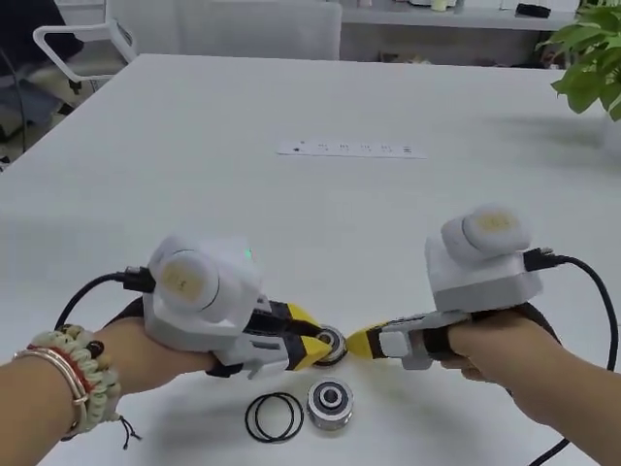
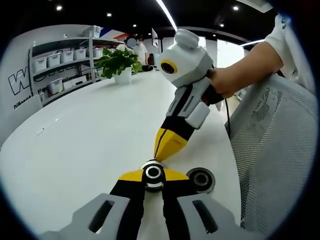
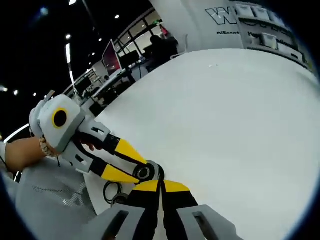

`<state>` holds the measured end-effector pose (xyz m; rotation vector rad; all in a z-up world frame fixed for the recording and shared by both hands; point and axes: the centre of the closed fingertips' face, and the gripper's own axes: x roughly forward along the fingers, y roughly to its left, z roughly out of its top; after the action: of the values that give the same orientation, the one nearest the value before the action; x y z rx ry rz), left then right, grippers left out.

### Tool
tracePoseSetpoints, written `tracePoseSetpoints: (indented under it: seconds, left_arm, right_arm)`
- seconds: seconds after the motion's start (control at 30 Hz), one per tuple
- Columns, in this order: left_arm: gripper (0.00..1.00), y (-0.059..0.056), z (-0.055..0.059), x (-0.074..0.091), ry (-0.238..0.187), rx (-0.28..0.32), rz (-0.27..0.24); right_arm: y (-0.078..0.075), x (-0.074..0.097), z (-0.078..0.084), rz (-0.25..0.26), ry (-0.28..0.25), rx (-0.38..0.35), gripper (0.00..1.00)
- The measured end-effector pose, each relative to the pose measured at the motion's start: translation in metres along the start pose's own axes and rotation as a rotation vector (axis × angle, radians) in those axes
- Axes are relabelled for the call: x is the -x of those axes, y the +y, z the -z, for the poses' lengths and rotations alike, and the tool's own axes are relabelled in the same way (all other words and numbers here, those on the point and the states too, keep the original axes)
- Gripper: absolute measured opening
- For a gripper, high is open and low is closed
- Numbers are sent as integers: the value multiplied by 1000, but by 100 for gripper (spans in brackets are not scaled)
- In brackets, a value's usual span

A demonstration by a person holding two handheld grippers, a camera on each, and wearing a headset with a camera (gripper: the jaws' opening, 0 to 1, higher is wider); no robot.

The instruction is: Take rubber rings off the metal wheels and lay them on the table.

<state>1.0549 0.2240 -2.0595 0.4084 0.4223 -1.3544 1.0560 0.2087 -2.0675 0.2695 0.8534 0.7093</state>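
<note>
My left gripper is shut on a small metal wheel with a dark rim, held just above the white table. In the left gripper view the wheel sits between my yellow jaws. My right gripper is shut, and its tips touch the wheel's edge from the right; I cannot tell if they pinch a ring. The right gripper view has that wheel just ahead of my jaws. Two black rubber rings lie on the table beside a second, bare wheel.
A white socket strip is set flat in the table's middle. A green plant stands at the far right and a white chair at the far left. Black cables trail from both grippers.
</note>
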Motion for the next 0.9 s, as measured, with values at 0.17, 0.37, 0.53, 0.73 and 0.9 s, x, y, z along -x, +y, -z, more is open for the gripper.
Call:
tracePoseSetpoints:
  seconds: [0.17,0.37,0.53,0.73,0.9]
  left_arm:
    - [7,-1,-1,0,-7,-6,4]
    - [7,-2,0,0,-18,-9,8]
    - [7,-2,-1,0,-19,-10,9]
    - [8,-3,-1,0,-23,-9,10]
    - [8,-3,-1,0,-29,-10,11]
  right_arm:
    - [2,0,3,-4,10,3,0]
    - [7,1,2,-16,10,-12,0]
    - [10,1,2,-19,15,-9,0]
    - [12,2,0,-23,16,-3,0]
    - [15,2,0,-15,20,16,0]
